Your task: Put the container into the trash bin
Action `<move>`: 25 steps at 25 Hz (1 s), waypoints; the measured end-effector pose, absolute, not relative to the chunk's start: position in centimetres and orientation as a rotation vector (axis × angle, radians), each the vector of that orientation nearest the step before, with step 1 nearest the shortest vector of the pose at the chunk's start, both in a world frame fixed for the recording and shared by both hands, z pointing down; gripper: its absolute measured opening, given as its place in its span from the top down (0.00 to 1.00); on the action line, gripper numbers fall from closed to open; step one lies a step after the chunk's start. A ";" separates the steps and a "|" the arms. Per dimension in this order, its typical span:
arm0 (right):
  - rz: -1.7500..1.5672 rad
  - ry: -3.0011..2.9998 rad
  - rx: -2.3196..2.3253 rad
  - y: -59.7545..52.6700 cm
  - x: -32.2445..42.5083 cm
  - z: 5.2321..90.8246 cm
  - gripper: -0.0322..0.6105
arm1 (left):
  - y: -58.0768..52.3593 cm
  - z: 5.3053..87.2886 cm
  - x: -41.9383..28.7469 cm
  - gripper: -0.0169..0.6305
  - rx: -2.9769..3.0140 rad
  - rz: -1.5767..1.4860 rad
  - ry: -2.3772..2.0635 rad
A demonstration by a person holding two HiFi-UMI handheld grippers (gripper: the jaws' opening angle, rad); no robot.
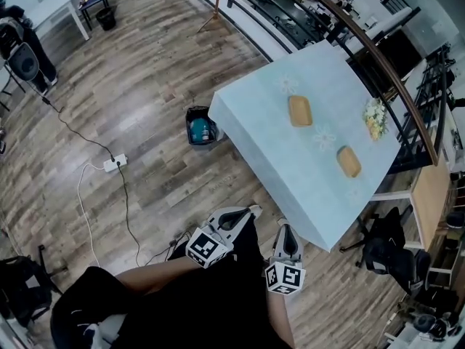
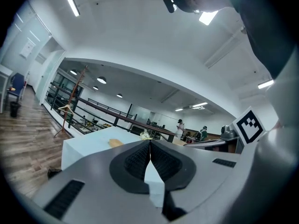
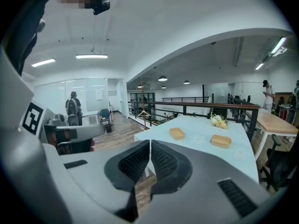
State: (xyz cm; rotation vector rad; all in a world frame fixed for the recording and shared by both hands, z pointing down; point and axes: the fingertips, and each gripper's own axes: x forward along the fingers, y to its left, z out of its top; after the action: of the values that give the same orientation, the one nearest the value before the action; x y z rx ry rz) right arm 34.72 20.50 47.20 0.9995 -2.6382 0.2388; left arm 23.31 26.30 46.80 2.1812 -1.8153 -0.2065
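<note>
Two tan containers point(image 1: 299, 110) point(image 1: 348, 161) lie on a table with a pale blue cloth point(image 1: 261, 133). In the right gripper view the same containers point(image 3: 177, 133) point(image 3: 221, 141) show ahead on the table point(image 3: 198, 146). A small dark trash bin point(image 1: 200, 128) stands on the floor at the table's left corner. My left gripper point(image 1: 252, 211) and right gripper point(image 1: 284, 226) are held low, near the person's body, short of the table's near corner. Both are shut with nothing between the jaws point(image 2: 150, 146) point(image 3: 150, 145).
A bunch of flowers point(image 1: 375, 118) lies at the table's far edge, beside a railing point(image 1: 378, 57). A white power strip point(image 1: 115, 163) and cables lie on the wooden floor at the left. A black chair point(image 1: 385, 251) stands at the right of the table.
</note>
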 end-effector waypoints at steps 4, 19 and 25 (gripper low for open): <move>0.243 -2.636 1.093 16.4 34.8 47.0 0.89 | 25.3 47.4 21.4 0.95 2.095 -0.221 -1.831; 0.377 -2.694 0.969 0.2 25.2 48.5 0.89 | 9.4 46.1 12.7 0.95 2.122 -0.078 -1.944; 0.461 -2.638 0.865 -7.0 22.7 51.5 0.89 | 2.2 46.8 10.8 0.95 2.084 -0.039 -1.935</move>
State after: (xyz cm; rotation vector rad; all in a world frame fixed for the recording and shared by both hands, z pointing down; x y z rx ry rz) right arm 22.66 -6.96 51.54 0.8655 -2.6378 0.4607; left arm 10.83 2.21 46.84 2.0838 -1.9345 -0.0390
